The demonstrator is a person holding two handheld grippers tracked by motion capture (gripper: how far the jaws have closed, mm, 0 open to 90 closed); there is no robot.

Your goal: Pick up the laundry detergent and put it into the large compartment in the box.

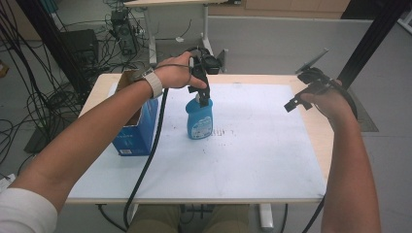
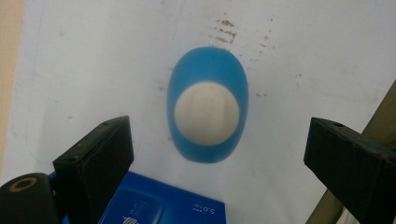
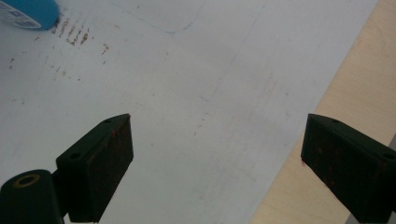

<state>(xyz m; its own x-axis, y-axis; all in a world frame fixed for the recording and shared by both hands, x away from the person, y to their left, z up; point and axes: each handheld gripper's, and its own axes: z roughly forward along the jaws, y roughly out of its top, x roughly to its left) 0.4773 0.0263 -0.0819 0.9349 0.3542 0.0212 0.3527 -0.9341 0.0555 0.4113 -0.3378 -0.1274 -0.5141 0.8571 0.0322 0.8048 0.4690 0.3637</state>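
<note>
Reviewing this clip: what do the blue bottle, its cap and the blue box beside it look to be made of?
Blue bottle: likely plastic, smooth with a slight sheen and a printed label on its front. Its cap: off-white, matte, probably plastic too; seen from above in the left gripper view. Blue box: looks like cardboard, since its open top shows brown, unprinted inner flaps, while the outside is printed blue.

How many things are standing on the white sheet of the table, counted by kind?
Blue bottle with a white cap: 1
Blue carton box, open at the top: 1
Total: 2
</note>
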